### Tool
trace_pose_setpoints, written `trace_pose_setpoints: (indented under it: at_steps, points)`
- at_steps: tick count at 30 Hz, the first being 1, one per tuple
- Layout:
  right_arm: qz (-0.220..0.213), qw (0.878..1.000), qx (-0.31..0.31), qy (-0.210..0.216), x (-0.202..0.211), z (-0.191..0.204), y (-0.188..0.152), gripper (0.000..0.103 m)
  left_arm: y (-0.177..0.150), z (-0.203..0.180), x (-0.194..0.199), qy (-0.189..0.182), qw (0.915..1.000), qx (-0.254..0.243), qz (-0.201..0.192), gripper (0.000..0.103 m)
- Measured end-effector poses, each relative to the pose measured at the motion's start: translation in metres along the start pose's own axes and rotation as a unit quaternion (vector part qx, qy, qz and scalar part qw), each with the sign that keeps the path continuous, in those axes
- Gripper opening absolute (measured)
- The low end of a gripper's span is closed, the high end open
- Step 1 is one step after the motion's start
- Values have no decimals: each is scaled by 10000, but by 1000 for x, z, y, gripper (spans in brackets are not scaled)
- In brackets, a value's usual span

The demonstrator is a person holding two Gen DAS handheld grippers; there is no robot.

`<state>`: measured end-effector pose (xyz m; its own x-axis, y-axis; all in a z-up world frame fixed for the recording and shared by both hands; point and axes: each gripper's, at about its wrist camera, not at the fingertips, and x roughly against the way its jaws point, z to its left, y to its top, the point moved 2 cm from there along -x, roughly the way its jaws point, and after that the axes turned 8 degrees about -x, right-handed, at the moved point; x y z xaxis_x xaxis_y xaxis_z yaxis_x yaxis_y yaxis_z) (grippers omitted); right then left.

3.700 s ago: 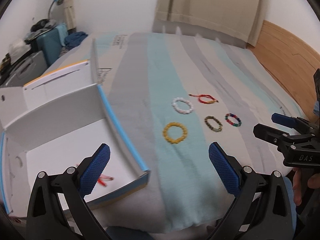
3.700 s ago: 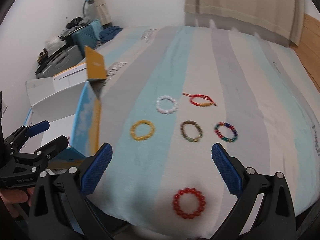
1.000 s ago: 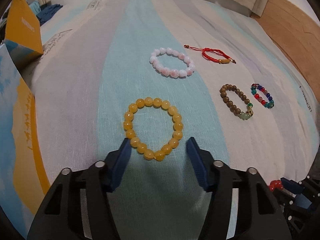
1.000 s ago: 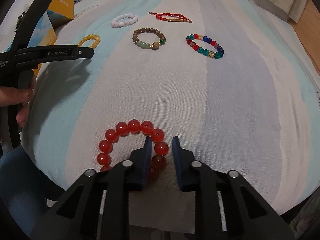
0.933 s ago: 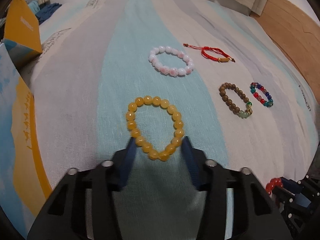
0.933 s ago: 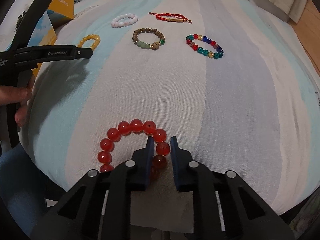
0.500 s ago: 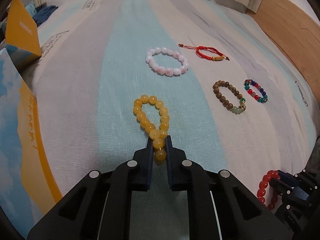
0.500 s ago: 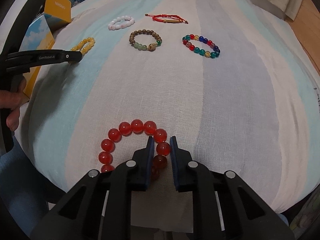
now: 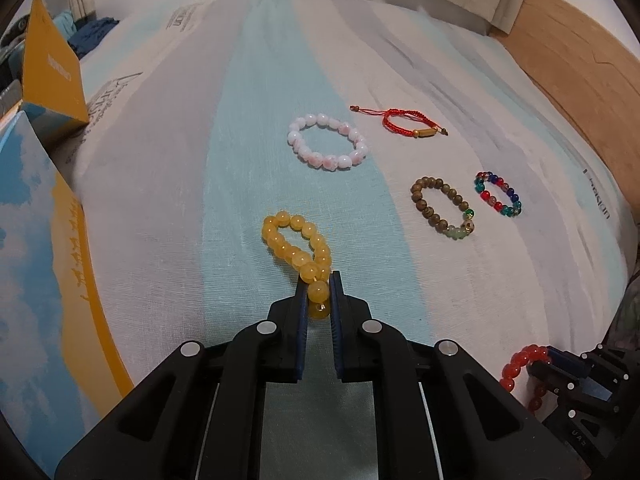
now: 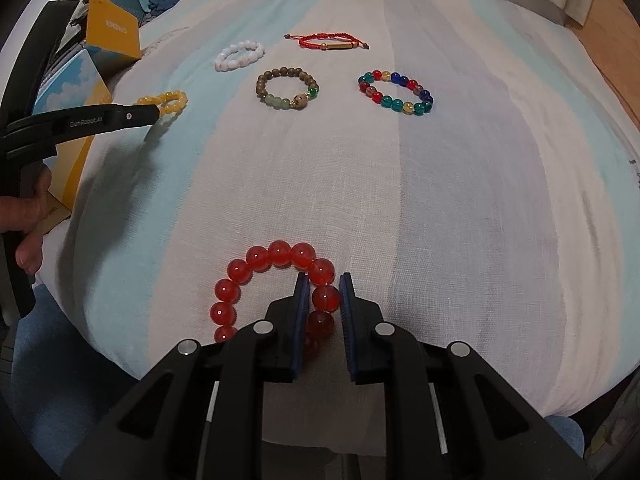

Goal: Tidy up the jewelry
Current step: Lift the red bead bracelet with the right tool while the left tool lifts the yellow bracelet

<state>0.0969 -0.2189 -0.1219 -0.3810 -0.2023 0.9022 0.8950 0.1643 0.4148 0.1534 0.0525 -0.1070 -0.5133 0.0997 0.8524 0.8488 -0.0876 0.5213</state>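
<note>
1. We are at the pick-up step: each gripper has a beaded bracelet pinched on the striped bedspread (image 9: 248, 128), and neither bracelet is in the open cardboard box (image 9: 44, 248) yet.
2. The left gripper (image 9: 318, 292) has its jaws pressed nearly together on the near end of the yellow bracelet (image 9: 298, 246), which is squeezed into a narrow loop. It lies just right of the box wall, resting on the cloth.
3. The right gripper (image 10: 323, 296) pinches 1 bead of the red bracelet (image 10: 276, 258) between nearly closed jaws. This bracelet sits well right of the box, at the near edge of the bedspread.
4. We judge the next move to be a lift of both bracelets clear of the cloth, then a carry left to the box. The loose loops may swing or slip off round beads, so the squeeze must hold.
5. 4 pieces lie untouched, further right of the box: the white bracelet (image 9: 326, 142), the red cord bracelet (image 9: 402, 122), the brown bracelet (image 9: 442, 208) and the multicoloured bracelet (image 9: 498, 194).
</note>
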Motion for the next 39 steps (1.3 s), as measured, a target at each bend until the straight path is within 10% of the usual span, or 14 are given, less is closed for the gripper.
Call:
trace_pose_setpoints:
  at_steps: [39]
  points:
    - [-394,9987,-74,320,42,12,20,13,12,-10,43,-27,9995,-48,-307,9]
